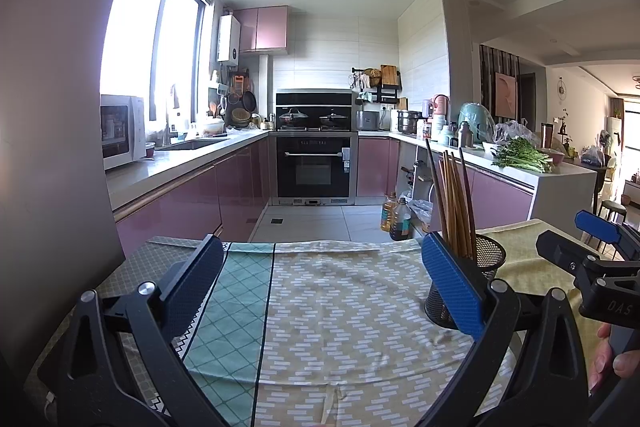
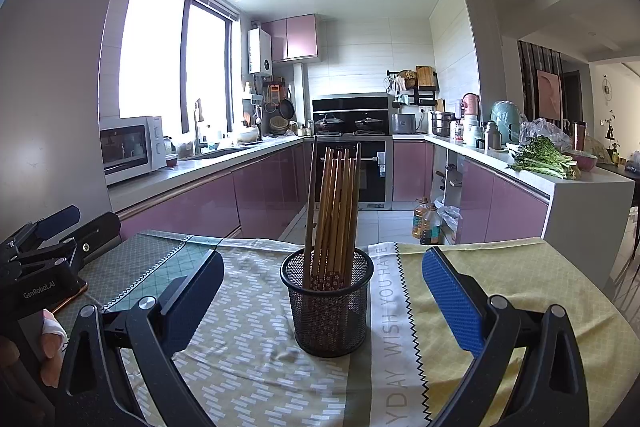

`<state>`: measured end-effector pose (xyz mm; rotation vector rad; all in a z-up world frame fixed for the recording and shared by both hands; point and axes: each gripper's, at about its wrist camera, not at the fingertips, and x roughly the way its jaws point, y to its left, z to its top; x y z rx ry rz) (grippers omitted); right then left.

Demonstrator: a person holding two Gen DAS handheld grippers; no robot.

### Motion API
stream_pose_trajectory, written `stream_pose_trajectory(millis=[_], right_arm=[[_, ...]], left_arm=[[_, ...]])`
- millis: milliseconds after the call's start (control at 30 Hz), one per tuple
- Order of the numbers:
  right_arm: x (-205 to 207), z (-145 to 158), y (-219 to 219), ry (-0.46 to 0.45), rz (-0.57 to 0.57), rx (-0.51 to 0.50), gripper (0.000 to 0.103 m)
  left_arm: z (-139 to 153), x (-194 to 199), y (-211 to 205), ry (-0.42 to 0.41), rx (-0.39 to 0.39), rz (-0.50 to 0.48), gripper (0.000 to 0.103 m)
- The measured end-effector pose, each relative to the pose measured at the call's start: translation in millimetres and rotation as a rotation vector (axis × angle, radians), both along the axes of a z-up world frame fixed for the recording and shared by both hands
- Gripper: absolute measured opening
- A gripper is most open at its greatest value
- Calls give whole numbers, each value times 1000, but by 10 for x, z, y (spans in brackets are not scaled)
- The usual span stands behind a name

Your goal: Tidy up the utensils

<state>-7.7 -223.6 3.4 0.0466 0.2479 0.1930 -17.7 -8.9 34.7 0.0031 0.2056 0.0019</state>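
The chopsticks (image 2: 334, 211) already stood bundled in the mesh holder (image 2: 326, 303) on the cloth-covered tabletop (image 2: 500, 279), so the sorting looked finished or nearly so. Both the right gripper (image 2: 322, 287) and left gripper (image 1: 322, 283) were spread wide, holding nothing. The holder sat between the right gripper's fingers, just beyond them; any next move would need a centred reach.

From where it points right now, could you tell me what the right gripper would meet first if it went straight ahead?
The right gripper, jaws open, points at the black wire-mesh holder full of brown wooden chopsticks. The holder stands centred between its fingers, so it would likely meet that first; depth is uncertain.
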Motion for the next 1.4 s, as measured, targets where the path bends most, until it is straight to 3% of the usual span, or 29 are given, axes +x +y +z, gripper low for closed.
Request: stream_pose_trajectory(millis=[1400], right_arm=[[22, -12, -45, 10, -3, 9, 96]], left_arm=[[-16, 17, -11, -1, 3, -3, 98]])
